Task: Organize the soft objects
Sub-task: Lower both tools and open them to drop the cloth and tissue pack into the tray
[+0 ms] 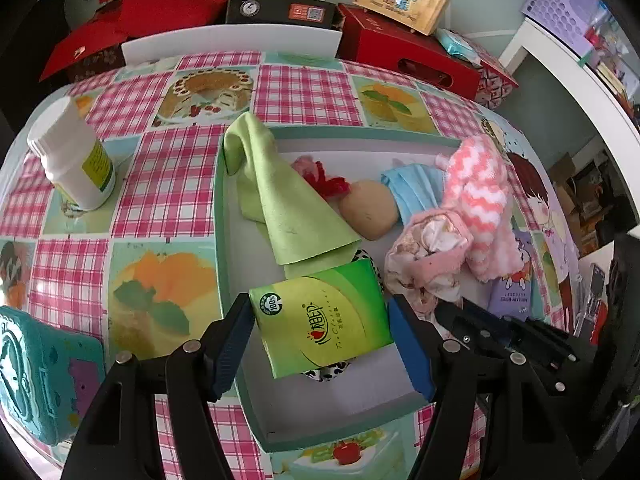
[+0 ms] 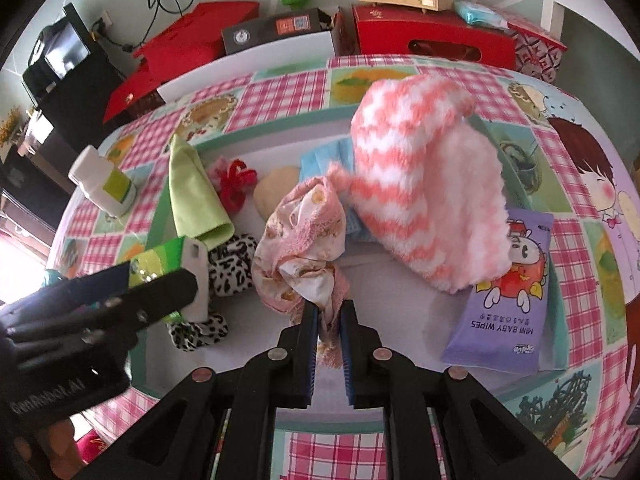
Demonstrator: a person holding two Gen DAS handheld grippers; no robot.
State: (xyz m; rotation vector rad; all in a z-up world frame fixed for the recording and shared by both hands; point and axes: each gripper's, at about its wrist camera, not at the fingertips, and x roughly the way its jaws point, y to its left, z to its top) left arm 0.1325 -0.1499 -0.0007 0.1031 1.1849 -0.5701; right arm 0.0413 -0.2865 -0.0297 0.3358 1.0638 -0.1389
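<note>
Left wrist view: left gripper [image 1: 320, 336] pinches green tissue pack [image 1: 322, 316] above white tray [image 1: 224, 216], probably for placing.
Right gripper [image 2: 329, 320]: nipping floral pink cloth [image 2: 300, 236], lifted to sort.

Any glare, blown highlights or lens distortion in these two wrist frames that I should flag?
Left wrist view: strong fisheye bowing of the table edge, dark vignette in the corners, mild sheen on the green tissue pack, otherwise evenly lit. Right wrist view: same barrel distortion, a blown-out white patch at the left edge, the left gripper close and soft, the pink cloth sharp.
</note>
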